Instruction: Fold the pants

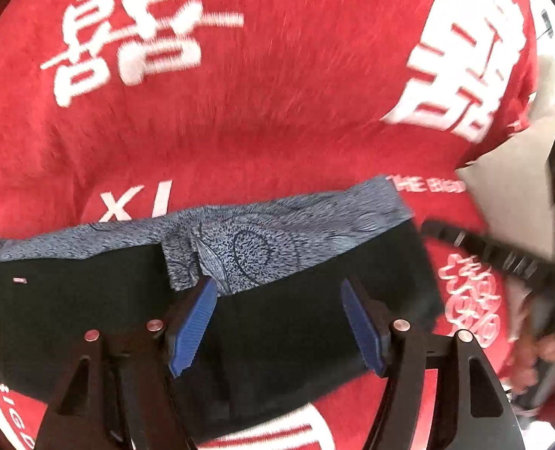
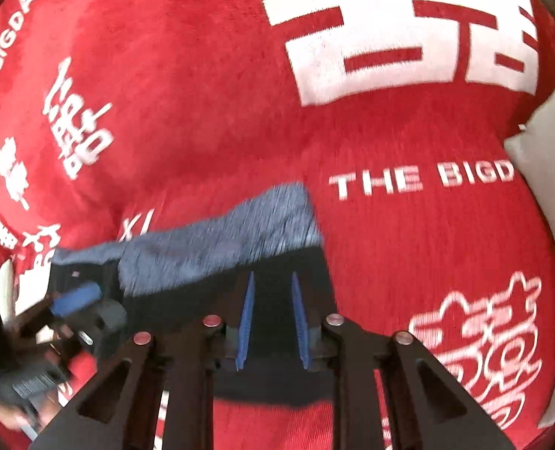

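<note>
left gripper (image 1: 279, 322) jaws spread wide, nothing between the blue pads (image 1: 193, 332), hovering just over the pants (image 1: 89, 300). right gripper (image 2: 271, 320) jaws partly closed, narrow gap, pads on either side of dark fabric near the pants' right edge; can't tell if it's actually pinching cloth or just above it.

pants: dark garment folded into a flat band lying on a red blanket (image 1: 277, 112) with white characters and "the bigd" lettering. blue patterned inner lining (image 1: 247, 240) exposed along the far edge, dark outer fabric nearer the cameras. small tag (image 1: 19, 280) on the dark cloth at left.

right wrist view shows the left gripper at lower left, over the pants' left portion. left wrist view is blurred at right: part of the other gripper's black body (image 1: 495, 251) and something pale grey (image 1: 510, 195) past the blanket edge.
</note>
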The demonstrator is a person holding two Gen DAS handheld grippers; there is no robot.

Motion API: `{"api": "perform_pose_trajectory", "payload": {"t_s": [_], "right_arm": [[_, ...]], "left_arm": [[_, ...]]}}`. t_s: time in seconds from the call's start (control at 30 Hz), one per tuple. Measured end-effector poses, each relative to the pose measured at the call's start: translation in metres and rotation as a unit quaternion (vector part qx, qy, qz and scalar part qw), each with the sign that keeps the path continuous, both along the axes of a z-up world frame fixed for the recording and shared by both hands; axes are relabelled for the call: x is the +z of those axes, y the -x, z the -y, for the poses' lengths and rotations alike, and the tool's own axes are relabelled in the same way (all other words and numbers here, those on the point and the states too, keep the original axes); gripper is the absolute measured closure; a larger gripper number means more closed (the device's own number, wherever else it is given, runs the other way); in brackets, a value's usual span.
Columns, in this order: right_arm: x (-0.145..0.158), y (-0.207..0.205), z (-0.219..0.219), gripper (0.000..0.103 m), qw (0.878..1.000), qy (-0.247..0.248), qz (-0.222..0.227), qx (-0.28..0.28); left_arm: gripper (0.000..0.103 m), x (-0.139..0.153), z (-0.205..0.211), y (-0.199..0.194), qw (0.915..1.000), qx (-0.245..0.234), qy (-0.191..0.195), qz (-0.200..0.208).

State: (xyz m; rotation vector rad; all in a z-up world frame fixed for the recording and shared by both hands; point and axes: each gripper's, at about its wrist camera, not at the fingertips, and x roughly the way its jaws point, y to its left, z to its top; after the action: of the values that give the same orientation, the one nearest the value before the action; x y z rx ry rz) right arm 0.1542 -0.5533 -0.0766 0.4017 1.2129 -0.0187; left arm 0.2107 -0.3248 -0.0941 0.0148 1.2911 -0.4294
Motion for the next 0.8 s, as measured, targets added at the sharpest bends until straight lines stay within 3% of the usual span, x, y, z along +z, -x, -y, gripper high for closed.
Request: {"api": "perform_pose_trajectory", "payload": {"t_s": [0.1, 0.2, 0.37, 0.43, 0.53, 0.73, 0.8], "right_arm": [[-0.009, -0.025, 0.007, 0.08, 1.0, 0.001, -0.005, -0.004], [-0.032, -0.044, 0.021, 0.078, 0.998, -0.045, -0.027, -0.02], [-0.062, -0.055, 0.042, 0.052, 0.988, -0.147, -0.04, -0.016], [-0.076, -0.059, 0.052, 0.045, 0.984, -0.163, -0.063, -0.026], [-0.076, -0.055, 0.073, 0.045, 0.981, -0.178, -0.05, -0.06], [-0.091, -0.058, 0.064, 0.053, 0.971, -0.224, -0.079, -0.01], [-0.093, -0.059, 0.066, 0.072, 0.97, -0.227, -0.084, -0.022]], "left_arm": [[0.034, -0.028, -0.001, 0.005, 0.9992, 0.009, -0.03, -0.026], [0.034, -0.044, -0.009, 0.013, 0.9986, 0.015, -0.029, -0.041], [0.034, -0.045, -0.009, 0.018, 0.9992, 0.001, -0.031, -0.027], [0.034, -0.046, -0.009, 0.017, 0.9992, -0.003, -0.031, -0.025], [0.034, -0.048, -0.006, 0.022, 0.9992, -0.005, -0.032, -0.023], [0.033, -0.047, -0.002, 0.027, 0.9993, -0.009, -0.035, -0.013], [0.034, -0.045, -0.001, 0.026, 0.9991, -0.007, -0.035, -0.021]]}}
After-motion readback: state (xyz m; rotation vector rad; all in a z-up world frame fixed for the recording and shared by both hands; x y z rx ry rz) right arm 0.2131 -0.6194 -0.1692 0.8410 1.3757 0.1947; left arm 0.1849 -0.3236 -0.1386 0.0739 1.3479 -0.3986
